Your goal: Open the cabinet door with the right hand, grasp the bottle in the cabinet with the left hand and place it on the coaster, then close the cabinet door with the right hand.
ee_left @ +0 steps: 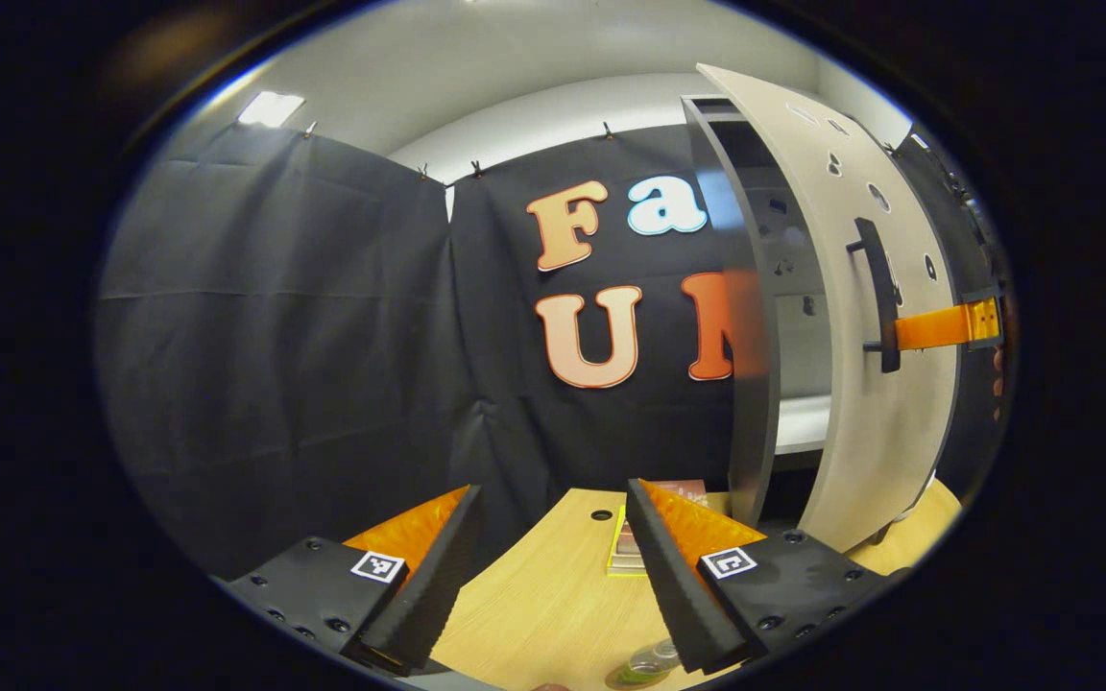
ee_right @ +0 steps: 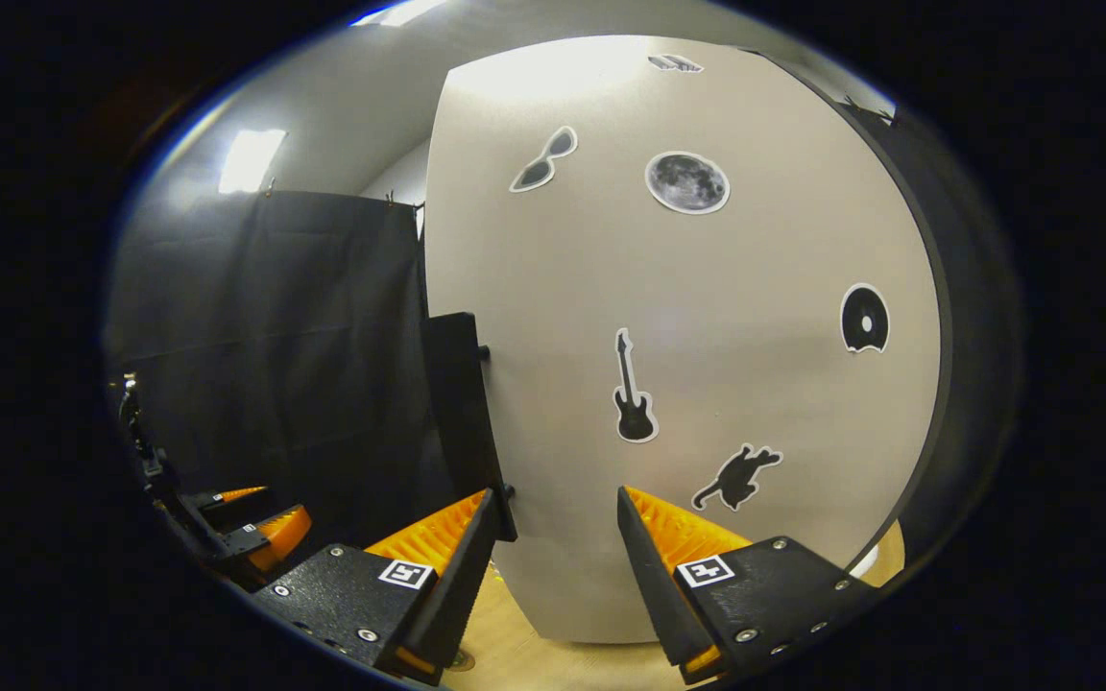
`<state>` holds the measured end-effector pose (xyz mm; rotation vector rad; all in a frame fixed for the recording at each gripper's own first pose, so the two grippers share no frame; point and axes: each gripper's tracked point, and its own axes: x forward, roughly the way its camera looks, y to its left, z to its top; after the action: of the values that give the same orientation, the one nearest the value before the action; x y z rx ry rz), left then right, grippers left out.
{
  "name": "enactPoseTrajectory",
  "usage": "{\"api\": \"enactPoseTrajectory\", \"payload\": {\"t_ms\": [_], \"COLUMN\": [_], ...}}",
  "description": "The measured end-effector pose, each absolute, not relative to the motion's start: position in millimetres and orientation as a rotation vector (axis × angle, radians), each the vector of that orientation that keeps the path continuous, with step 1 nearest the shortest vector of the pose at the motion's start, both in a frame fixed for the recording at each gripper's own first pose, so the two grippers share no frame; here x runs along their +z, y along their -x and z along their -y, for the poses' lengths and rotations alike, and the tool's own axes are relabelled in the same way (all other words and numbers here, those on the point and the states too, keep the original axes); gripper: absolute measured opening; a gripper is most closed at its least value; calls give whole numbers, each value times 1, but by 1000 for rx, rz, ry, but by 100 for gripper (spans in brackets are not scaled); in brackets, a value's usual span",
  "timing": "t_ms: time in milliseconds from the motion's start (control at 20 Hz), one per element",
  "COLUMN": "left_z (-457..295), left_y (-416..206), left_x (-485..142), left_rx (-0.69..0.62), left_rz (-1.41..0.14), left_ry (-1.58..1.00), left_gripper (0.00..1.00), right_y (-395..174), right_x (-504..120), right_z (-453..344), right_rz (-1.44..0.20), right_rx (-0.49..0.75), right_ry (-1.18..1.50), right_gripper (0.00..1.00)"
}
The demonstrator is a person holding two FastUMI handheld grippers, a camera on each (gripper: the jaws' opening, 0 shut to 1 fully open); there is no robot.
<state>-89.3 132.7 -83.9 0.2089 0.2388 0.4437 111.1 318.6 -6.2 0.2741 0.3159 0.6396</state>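
**Door ajar, bottle on the table: what closing turns on**

Nearest your left gripper [ee_left: 553,576], its jaws are spread and hold nothing. Just below its right finger, at the lower rim of the left gripper view, a clear bottle [ee_left: 651,660] stands on the wooden table [ee_left: 534,595]. It appears to rest on a green coaster [ee_left: 622,678], though the rim cuts both off. Judged from this, the placing step looks done and the door is what remains. A little farther along the table lies a small flat stack [ee_left: 626,555].

Your right gripper [ee_right: 553,566] is also spread, with nothing between the jaws. It faces the pale, sticker-covered outer face of the cabinet door [ee_right: 707,384] at close range. The relation that matters is this: the dark handle [ee_right: 459,413] is an upright bar with a vertical long axis. It lies to the left of the jaw gap, just past the left finger, at the door's free edge. The right hand is plainly the nearer one. Seen from the left gripper view, the right gripper [ee_left: 947,326] reaches the handle from the side. Whether it touches cannot be told.

Beyond the door, the cabinet [ee_left: 755,317] stands open, and its lit shelf [ee_left: 803,422] looks bare. Black cloth [ee_left: 275,336] walls the booth behind, under a ceiling light [ee_left: 270,107]. Closing will likely need a forward push on the door face or handle.
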Motion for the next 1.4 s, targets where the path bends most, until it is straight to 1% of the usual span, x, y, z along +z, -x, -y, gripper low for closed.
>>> {"api": "enactPoseTrajectory", "payload": {"t_ms": [250, 550, 800, 1150, 1300, 1400], "left_z": [-143, -137, -126, -109, -101, -90], "left_y": [64, 49, 45, 37, 32, 26], "left_x": [-85, -81, -80, -75, -69, -60], "left_rx": [359, 311, 301, 291, 280, 261], "left_rz": [-229, -214, -204, -194, -189, -177], "left_ry": [-141, -115, -104, -87, -98, -95], "left_gripper": [96, 96, 97, 96, 96, 96], "right_y": [-115, -119, -122, -128, -128, -119], "right_x": [-4, -6, -7, -6, 8, 14], "right_z": [-323, -328, -331, -333, -317, -297], "right_rz": [-322, -363, -368, -361, -318, -296], "right_rx": [516, 436, 399, 394, 398, 390], "right_ry": [-197, -217, -223, -242, -253, -238], "right_gripper": [78, 77, 77, 78, 78, 78]}}
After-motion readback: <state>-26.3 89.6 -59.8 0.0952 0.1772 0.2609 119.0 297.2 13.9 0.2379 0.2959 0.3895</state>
